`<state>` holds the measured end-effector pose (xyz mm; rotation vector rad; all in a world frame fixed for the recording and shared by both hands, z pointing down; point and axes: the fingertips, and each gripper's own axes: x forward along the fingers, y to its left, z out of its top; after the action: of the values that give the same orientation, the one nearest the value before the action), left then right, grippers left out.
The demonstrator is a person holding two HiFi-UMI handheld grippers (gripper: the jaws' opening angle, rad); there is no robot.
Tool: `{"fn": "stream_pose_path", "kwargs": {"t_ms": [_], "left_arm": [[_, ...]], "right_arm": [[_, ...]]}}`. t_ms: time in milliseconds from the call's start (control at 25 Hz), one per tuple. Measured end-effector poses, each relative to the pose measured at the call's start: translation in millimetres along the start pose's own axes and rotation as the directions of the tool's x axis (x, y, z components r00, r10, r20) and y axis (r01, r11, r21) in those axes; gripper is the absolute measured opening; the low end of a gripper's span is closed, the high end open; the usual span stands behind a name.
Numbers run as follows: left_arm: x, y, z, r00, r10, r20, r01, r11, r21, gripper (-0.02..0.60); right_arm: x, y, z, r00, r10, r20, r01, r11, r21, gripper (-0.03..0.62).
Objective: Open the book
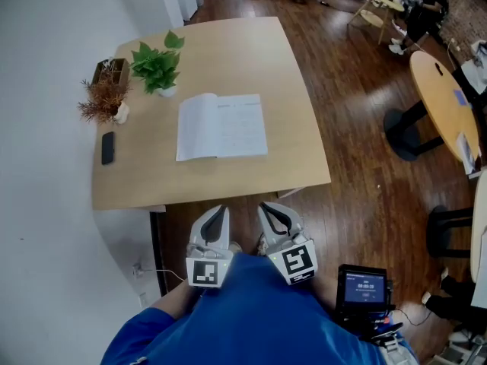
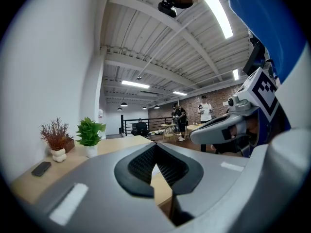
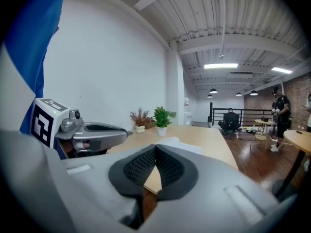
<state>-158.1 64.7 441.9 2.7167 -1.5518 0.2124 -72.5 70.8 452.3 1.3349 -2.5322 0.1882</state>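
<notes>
The white paper book [image 1: 221, 126] already lies open on my pale wooden desk [image 1: 297, 158]. Nothing is left to do. My left gripper [image 1: 220, 209] and right gripper [image 1: 265, 207] hang short of it, fingers [image 2: 142, 165] together and empty.

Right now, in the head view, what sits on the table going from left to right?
On the table: black phone → green potted plant → open book.

Open book [image 1: 221, 126] on table [image 1: 297, 150]
</notes>
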Motion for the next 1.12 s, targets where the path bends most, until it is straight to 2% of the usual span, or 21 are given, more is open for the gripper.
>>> {"fn": "stream_pose_path", "kwargs": {"t_ms": [1120], "left_arm": [[-5.3,-9.4,-0.9,1.0,-0.016,-0.027,0.017,0.999,0.033,0.006]], "right_arm": [[-12.0,3.5,-0.5,1.0,-0.003,0.003,0.003,1.0,0.003,0.002]]}}
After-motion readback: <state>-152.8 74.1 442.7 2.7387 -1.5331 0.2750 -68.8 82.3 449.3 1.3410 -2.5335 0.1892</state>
